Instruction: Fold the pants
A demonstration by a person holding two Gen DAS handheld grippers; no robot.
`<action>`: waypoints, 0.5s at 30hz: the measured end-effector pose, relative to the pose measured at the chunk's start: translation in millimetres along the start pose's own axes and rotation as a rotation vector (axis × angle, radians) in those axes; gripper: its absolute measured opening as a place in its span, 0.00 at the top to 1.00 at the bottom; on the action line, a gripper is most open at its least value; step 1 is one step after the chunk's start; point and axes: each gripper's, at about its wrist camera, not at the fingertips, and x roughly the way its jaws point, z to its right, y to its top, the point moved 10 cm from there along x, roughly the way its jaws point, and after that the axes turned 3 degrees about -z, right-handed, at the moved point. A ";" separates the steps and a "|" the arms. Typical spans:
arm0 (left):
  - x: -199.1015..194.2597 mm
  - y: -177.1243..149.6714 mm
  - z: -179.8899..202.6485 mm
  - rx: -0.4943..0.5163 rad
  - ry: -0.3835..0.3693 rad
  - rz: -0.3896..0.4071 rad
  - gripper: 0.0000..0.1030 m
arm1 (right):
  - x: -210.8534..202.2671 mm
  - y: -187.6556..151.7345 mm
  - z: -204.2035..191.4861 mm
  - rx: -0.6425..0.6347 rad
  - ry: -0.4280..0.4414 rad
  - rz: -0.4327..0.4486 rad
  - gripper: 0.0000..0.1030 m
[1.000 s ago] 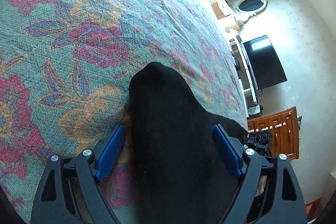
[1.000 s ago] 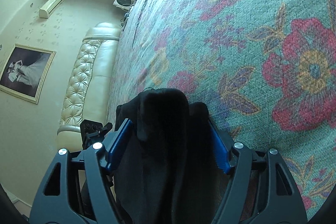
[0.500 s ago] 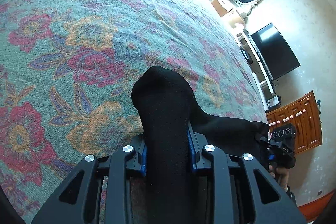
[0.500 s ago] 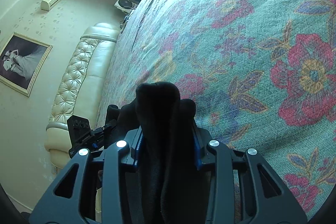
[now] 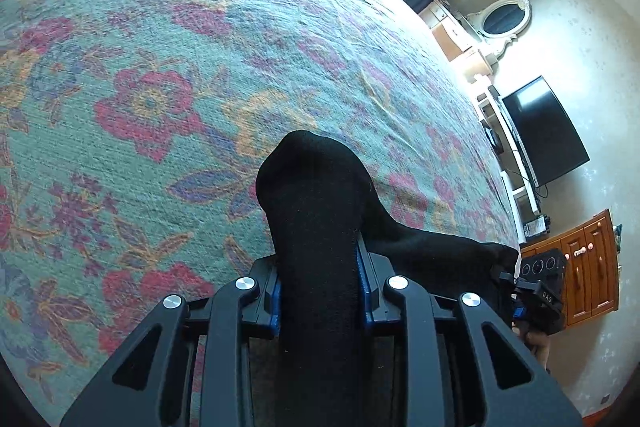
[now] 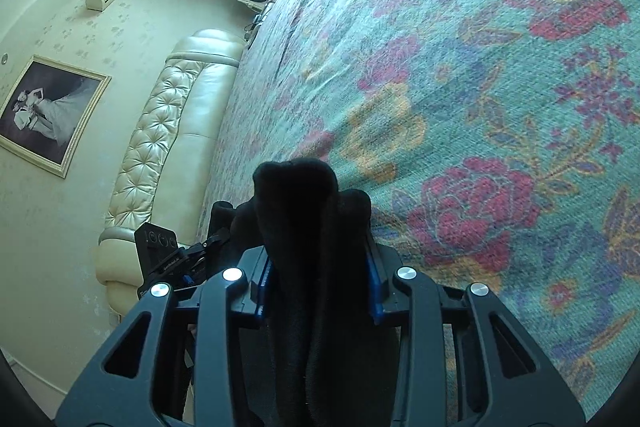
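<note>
Here, both grippers grasp black pants (image 5: pixel 320 227) above a bed (image 5: pixel 160 67) spread with a teal floral cover. The left gripper (image 5: pixel 319 291) has its blue-padded fingers (image 5: pixel 275 301) clenched on a bunched fold that pokes out past them; the cloth trails away toward the bed's right edge, where the right gripper (image 5: pixel 540 301) shows. In its own view the right gripper (image 6: pixel 318 287) is likewise clenched on a thick wad of pants (image 6: pixel 308 211) near the bed's left edge, beside a tufted headboard (image 6: pixel 160 139).
</note>
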 end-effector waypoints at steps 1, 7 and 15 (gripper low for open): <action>-1.3 4.1 -3.9 -0.007 0.006 0.002 0.73 | 6.6 2.3 -2.3 -0.001 0.005 -0.006 0.66; -12.9 27.0 -23.6 0.002 0.048 0.021 0.72 | 43.0 16.6 -17.3 -0.007 0.016 -0.040 0.66; -19.9 46.9 -51.2 -0.035 0.066 0.042 0.72 | 81.1 31.8 -35.5 -0.007 0.035 -0.066 0.66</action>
